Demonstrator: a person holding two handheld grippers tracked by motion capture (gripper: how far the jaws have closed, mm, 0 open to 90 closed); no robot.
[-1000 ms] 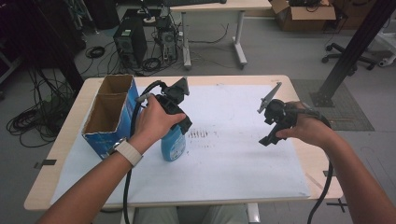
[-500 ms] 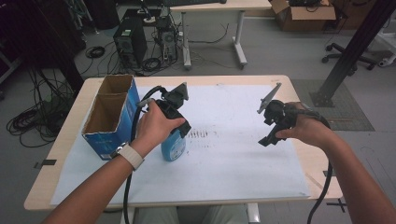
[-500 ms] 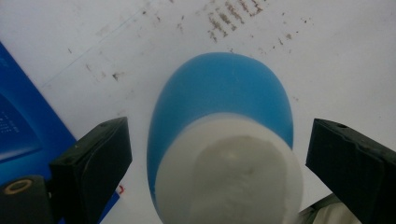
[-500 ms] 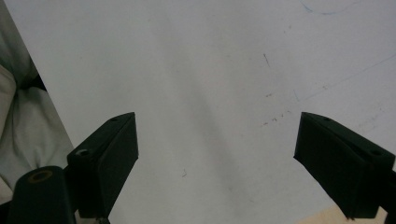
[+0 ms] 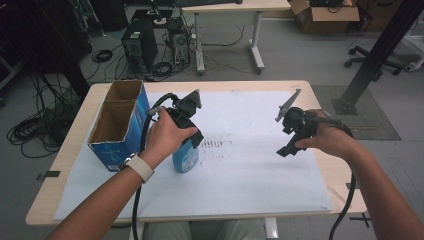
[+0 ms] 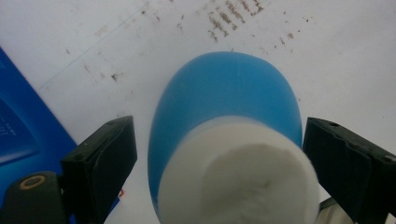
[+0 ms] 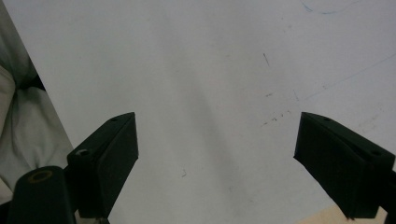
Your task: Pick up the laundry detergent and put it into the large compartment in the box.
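Centre-left of the high view: left gripper (image 5: 186,142), fingers open, straddling an upright blue plastic bottle (image 6: 224,116) with white cap. Centre-right: right gripper (image 5: 286,142), fingers open and empty, above the white paper-covered surface (image 5: 250,175).

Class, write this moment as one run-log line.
left gripper: open, straddling upright blue white-capped bottle | right gripper: open, empty, above white paper sheet | blue cardboard box: open

Even overhead light, soft shadows; bottle cap (image 6: 243,177) blurred close-up; high view dim at left edge.
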